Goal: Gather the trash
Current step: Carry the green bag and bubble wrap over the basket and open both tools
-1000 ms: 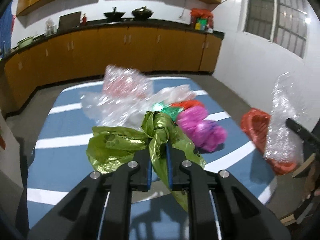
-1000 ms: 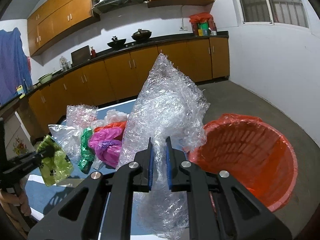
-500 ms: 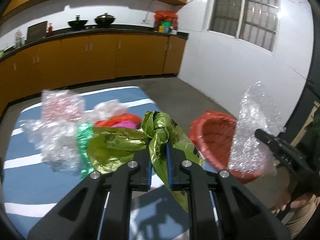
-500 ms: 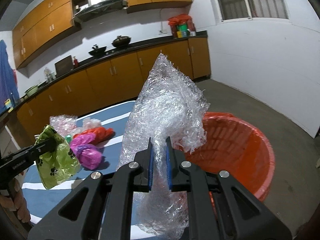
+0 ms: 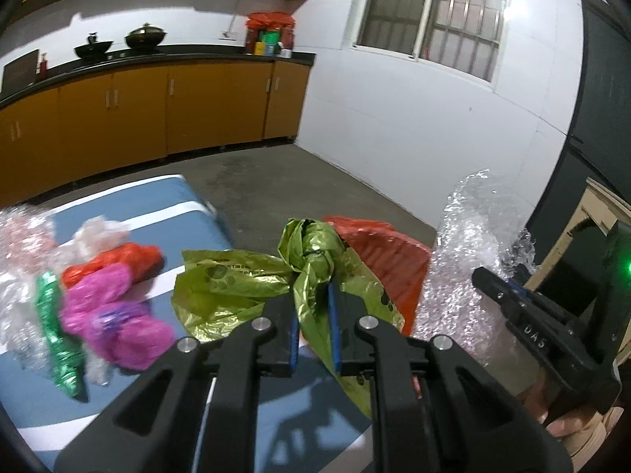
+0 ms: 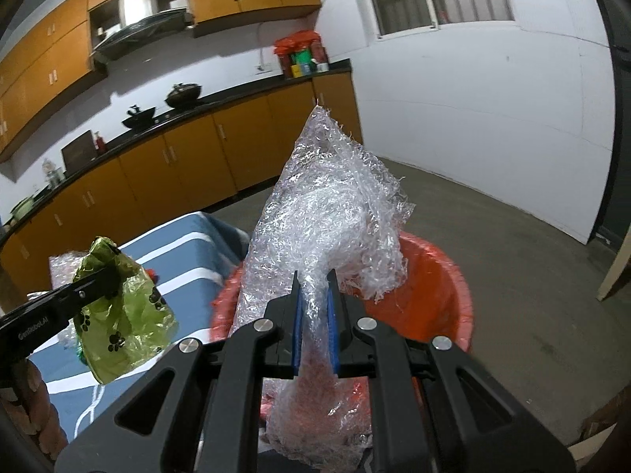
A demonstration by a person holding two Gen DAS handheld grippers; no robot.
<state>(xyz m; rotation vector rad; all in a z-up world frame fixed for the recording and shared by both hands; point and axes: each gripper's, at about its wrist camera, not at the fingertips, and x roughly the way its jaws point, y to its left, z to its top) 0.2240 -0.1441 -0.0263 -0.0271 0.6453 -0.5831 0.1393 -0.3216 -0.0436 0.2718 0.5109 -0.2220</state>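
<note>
A home kitchen: orange cabinets [image 5: 138, 114], woks [image 6: 183, 94] on the counter, range hood [image 6: 142, 19].

Orange cabinets [image 5: 165, 114], white wall [image 5: 414, 126], barred window [image 5: 430, 12].

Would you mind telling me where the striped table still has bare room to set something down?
The striped table is bare at its far corner, beyond the orange bag, and along the near edge below the pink bag. The left side is crowded with crumpled plastic.
</note>
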